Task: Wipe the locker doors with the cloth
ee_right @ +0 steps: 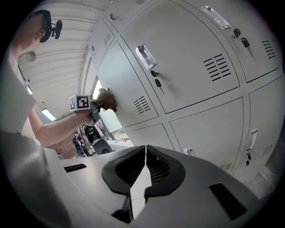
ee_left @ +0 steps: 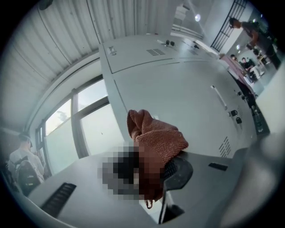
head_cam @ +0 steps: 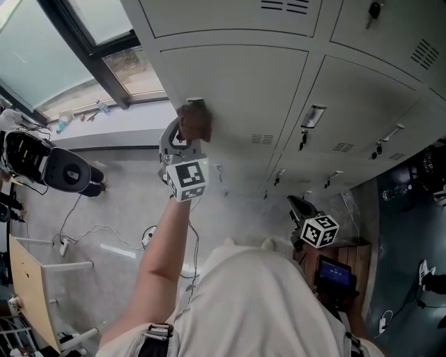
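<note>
While the right gripper hangs low beside the person, jaws pressed together w/ nothing between them, the left gripper is up at arm's reach. Its jaws are clamped on a bunched rust-brown cloth, which fills the gap and spills up past the tips. Head view shows the arm stretched out and the cloth pressed against a pale grey locker door, near that door's left edge and well apart from its vent slots.

Beyond it run more doors of the same bank, several w/ a handle and a key hanging at the lock. Past the bank's end are a window and a sill w/ small items.

Progress, as a judgement: wiping looks under way on one door. No streak, damp patch or dust line separates wiped from unwiped, so the share done can't be read. Prob. left to do: the rest of this door, then the neighbours to the right and the other rows.
</note>
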